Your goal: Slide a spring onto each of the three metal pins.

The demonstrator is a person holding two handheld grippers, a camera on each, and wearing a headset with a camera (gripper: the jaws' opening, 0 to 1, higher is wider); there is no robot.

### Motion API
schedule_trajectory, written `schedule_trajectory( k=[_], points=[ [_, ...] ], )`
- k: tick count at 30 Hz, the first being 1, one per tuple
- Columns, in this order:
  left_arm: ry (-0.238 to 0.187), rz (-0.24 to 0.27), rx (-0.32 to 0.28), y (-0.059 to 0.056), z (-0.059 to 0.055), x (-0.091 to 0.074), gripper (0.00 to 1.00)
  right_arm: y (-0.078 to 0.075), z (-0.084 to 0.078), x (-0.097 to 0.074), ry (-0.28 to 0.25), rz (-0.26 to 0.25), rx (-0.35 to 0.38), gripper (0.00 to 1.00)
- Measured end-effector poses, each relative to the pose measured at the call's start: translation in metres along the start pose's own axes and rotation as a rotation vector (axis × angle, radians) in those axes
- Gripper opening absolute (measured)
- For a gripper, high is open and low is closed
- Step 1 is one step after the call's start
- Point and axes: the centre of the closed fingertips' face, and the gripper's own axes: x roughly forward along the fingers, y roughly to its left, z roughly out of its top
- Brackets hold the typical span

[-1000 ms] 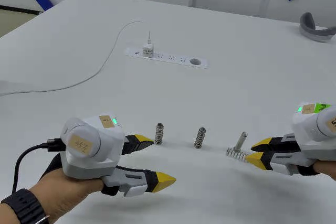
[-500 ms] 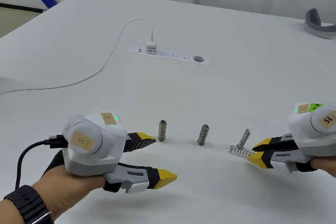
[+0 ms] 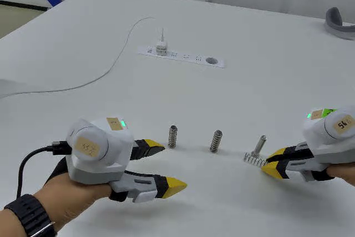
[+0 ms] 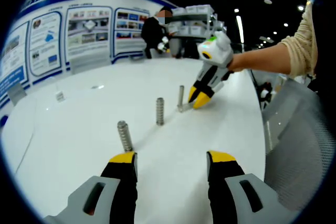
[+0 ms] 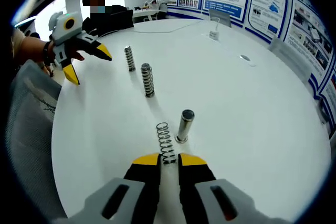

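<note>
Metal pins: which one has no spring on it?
The pin nearest the right gripper; its spring lies beside it, both others wear theirs.

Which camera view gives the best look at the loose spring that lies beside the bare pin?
The right gripper view: the loose spring lies close ahead, coils distinct, near end between the jaws. The head view shows it small; the left gripper view, far off and tiny.

Head view looks down at table [image 3: 249, 92], gripper views low, facing across shared pins [image 5: 185, 124]
</note>
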Motion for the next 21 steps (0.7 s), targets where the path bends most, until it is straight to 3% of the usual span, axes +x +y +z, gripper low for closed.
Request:
schedule_trajectory(
  k=[21],
  points=[
    [-0.007, -0.014, 0.004, -0.003, 0.002, 0.002, 0.52, 0.015, 0.004, 0.000, 0.031, 0.035, -0.039, 0.12]
  ],
)
